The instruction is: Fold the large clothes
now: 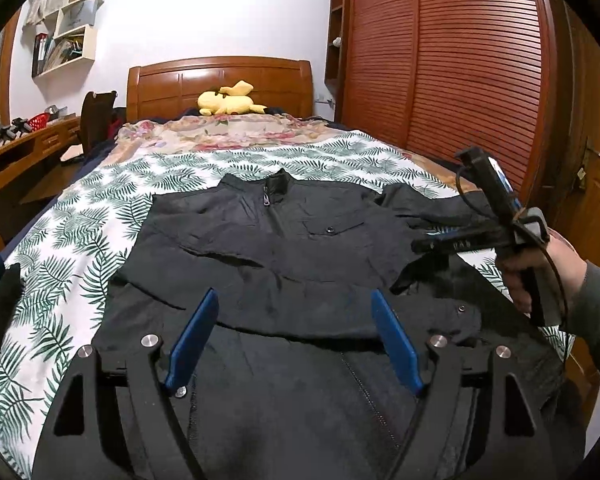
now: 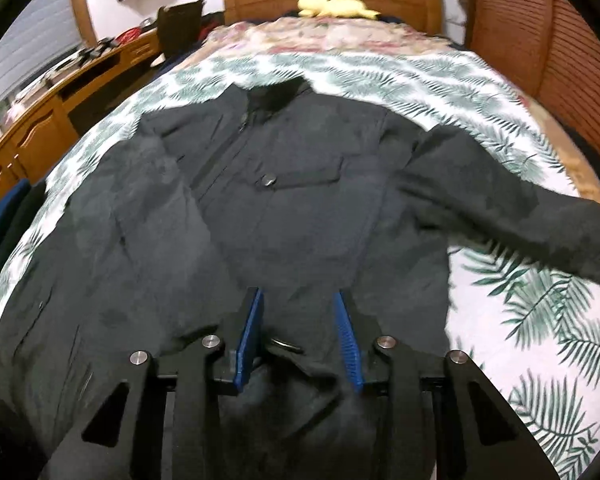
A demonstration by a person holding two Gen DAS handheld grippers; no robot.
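**Jacket spread flat, one sleeve in, the fold barely begun**

Here we are over the bed with the white, green-fern-print cover (image 1: 80, 216), and the large black zip-front jacket with a stand-up collar and buttoned chest pocket (image 1: 300, 240) lies front-up across the middle of it, collar toward the wooden headboard (image 1: 220, 80), hem at the foot edge nearest the cameras. A yellow plush toy (image 1: 230, 100) sits up by the headboard, out of the action.

The left claw (image 1: 294, 332) hovers above the jacket's lower front, blue pads spread wide, nothing between them. The right claw (image 2: 299, 332) stands partly open over the hem; cloth shows in the gap, but the pads don't seem to press on it. That view is smeared by motion, so take it as a best reading. From the left wrist view, a hand grips the right claw's handle near the bed's right edge.

Progress? Early going. On the left side a sleeve looks laid across the chest, its diagonal edge running over the front. The sleeve on the right (image 2: 520, 220) stretches outward toward the right edge of the bed, unfolded. Left to do, by my judgement: bring that sleeve in, then fold the body up from the hem.
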